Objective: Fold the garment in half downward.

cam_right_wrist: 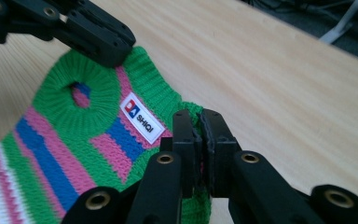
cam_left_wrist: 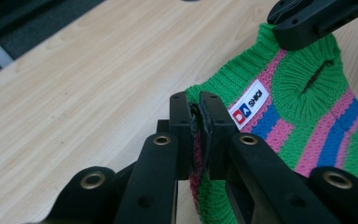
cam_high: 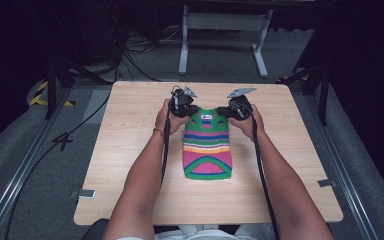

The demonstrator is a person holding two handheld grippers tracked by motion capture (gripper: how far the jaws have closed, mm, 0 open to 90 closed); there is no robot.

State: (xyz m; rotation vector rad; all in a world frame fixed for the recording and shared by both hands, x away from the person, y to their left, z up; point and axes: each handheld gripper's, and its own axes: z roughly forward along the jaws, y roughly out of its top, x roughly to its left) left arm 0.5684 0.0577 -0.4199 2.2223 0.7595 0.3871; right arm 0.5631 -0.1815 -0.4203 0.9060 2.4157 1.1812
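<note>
Dark room, black curtains all round, cables trailing over the grey floor, and in the middle a pale wooden table [cam_high: 130, 150] with basically one thing on it: a small striped knit sweater [cam_high: 207, 150], green with pink, blue and yellow bands, lying flat a bit right of centre, its hem toward the person and its neck end at the far side. The person has a gripper in each hand and both are up at that far end. The left gripper [cam_left_wrist: 199, 122] has its jaws pinched tight on the green ribbed edge at the sweater's left shoulder, and the right gripper [cam_right_wrist: 200, 135] is clamped the same way on the right shoulder. Between them you can see the round neck opening [cam_right_wrist: 77, 95] and a little white label [cam_right_wrist: 142, 117] just below it. Makes sense to me to grab it like that: two matching corners, one either side of the neck, so the knit hangs evenly and doesn't twist or bunch when raised. My guess is they're about to lift it off the table to fold or flip it. The body is on the wood, with just the shoulders bunched up in the jaws.
</note>
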